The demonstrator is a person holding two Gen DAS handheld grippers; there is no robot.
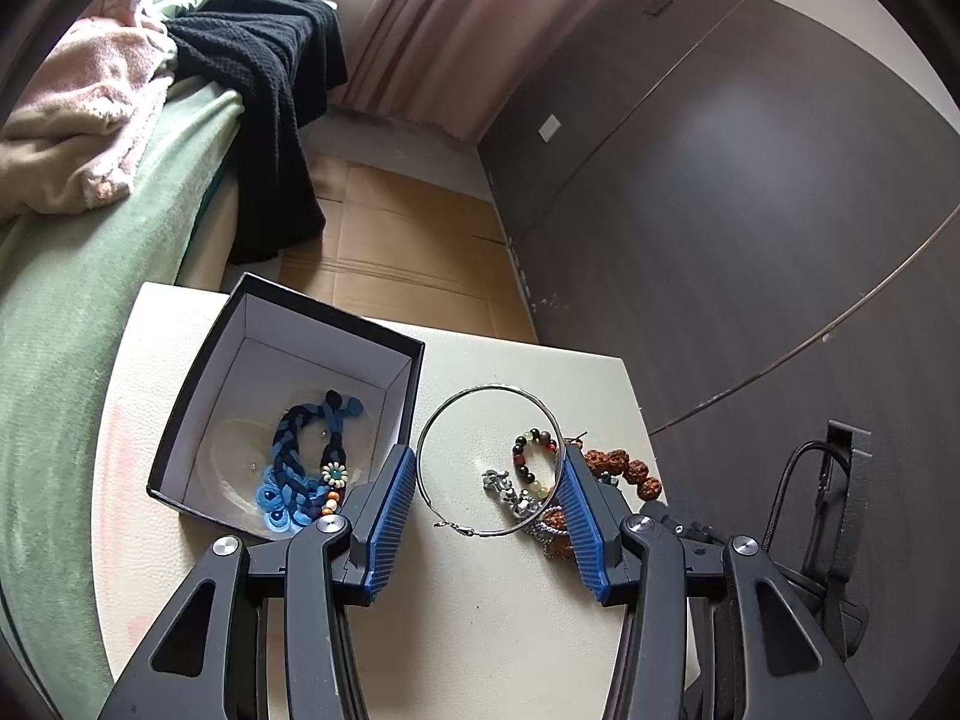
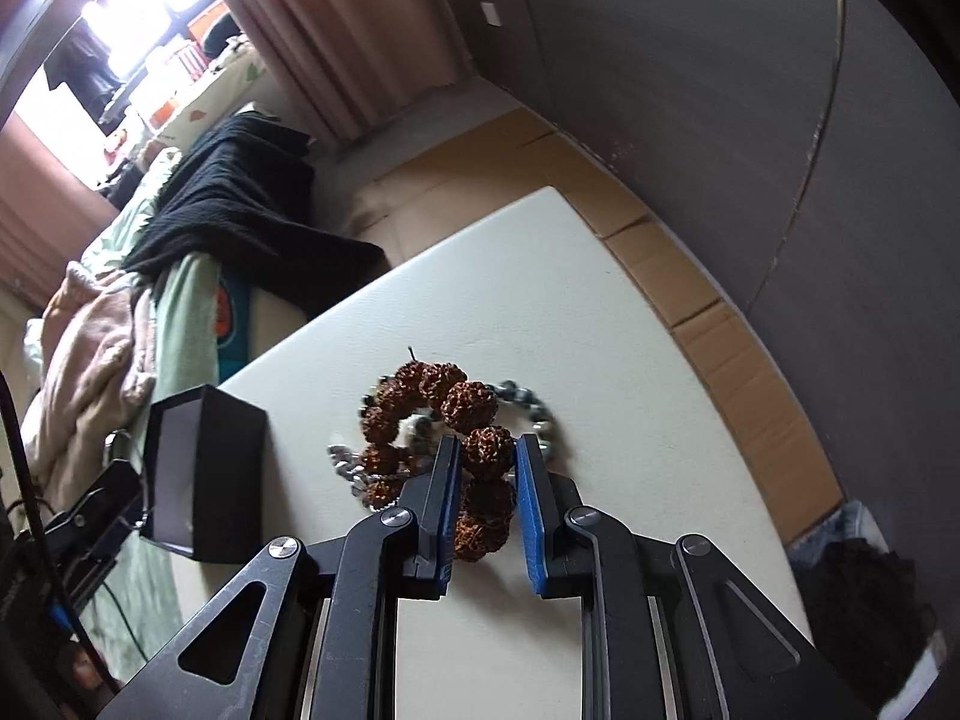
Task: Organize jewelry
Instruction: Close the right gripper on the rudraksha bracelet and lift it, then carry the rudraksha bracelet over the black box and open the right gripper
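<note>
An open black box [image 1: 180, 420] with a white inside stands on the cream table [image 1: 480, 630] and holds a blue braided necklace [image 1: 309, 468]. My left gripper [image 1: 489, 465] is open above the table, its fingers on either side of a thin silver hoop [image 1: 489, 390]. A coloured bead bracelet [image 1: 531, 459] and a silver chain [image 1: 510, 495] lie inside the hoop. My right gripper [image 2: 487, 450] is shut on a brown rough-bead bracelet [image 2: 462, 402], which also shows in the left wrist view [image 1: 624, 465]. The box also shows in the right wrist view [image 2: 207, 480].
A bed with a green cover [image 1: 66, 324], pink and black cloths lies left of the table. Flattened cardboard [image 1: 408, 252] covers the floor beyond. A dark wardrobe wall [image 1: 750, 210] stands to the right. A grey bead bracelet [image 2: 534, 408] lies under the brown one.
</note>
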